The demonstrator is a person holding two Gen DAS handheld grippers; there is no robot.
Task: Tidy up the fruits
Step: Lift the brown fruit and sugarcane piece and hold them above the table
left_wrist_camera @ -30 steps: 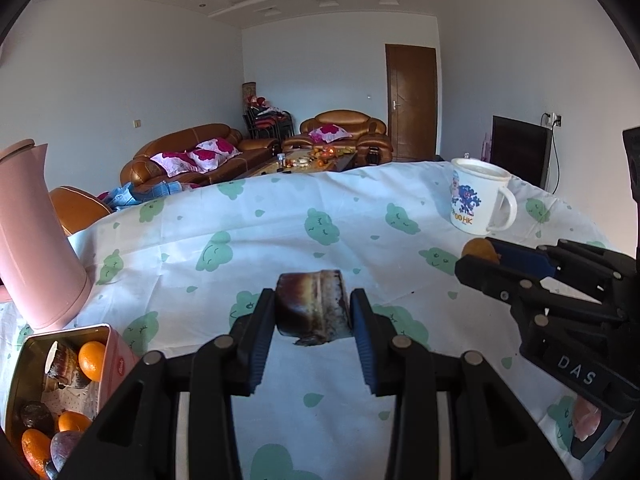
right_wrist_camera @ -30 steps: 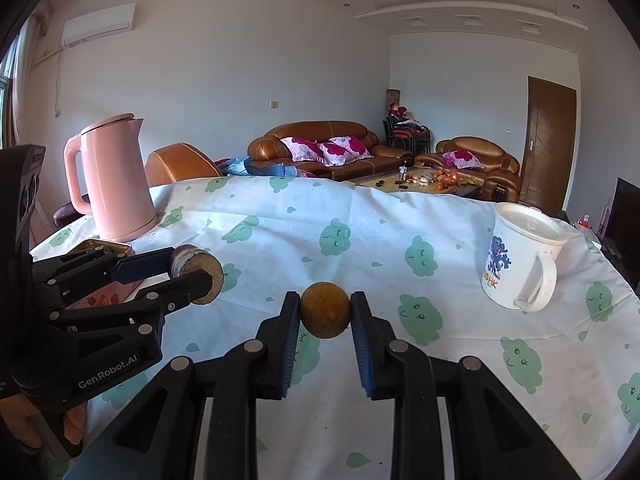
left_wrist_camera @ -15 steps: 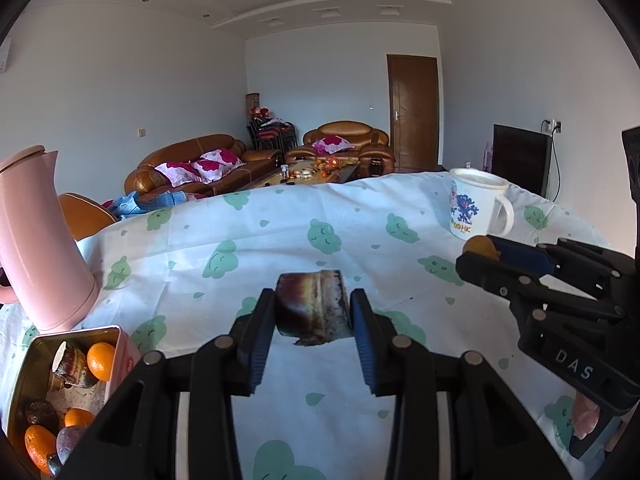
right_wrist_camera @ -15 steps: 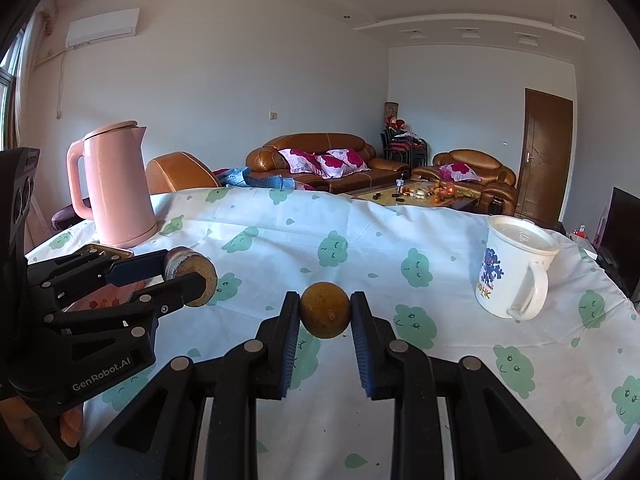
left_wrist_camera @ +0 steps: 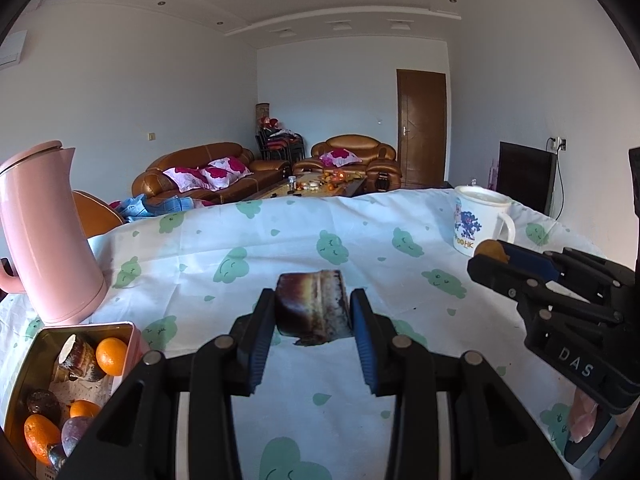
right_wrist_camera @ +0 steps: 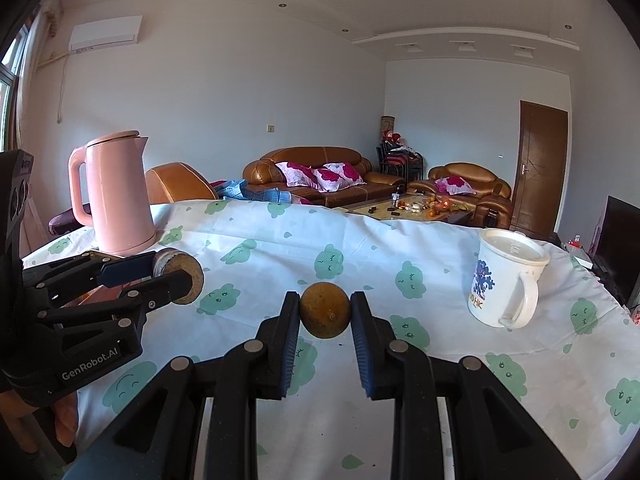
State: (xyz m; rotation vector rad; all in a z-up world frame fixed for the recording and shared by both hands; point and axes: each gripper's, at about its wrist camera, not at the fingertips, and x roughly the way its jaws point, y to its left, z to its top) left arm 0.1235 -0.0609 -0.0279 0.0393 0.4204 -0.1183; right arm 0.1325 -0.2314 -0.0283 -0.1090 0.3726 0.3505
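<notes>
Left gripper point(left_wrist_camera: 313, 312) pinches a dark, rough fruit chunk point(left_wrist_camera: 312, 306) above the cloth point(left_wrist_camera: 280, 248); right gripper point(right_wrist_camera: 325, 316) pinches a round brown fruit point(right_wrist_camera: 325, 310). Left of them, the tin point(left_wrist_camera: 40, 356) of oranges point(left_wrist_camera: 111, 356) is cut off at the edge.

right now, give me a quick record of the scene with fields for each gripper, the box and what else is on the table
left gripper: shut on dark brown fruit piece
right gripper: shut on brownish orange
tin box: open, holds oranges and dark fruit pieces
pink kettle: upright, behind the box
white mug: upright, on the right
tablecloth: white, green cloud print
</notes>
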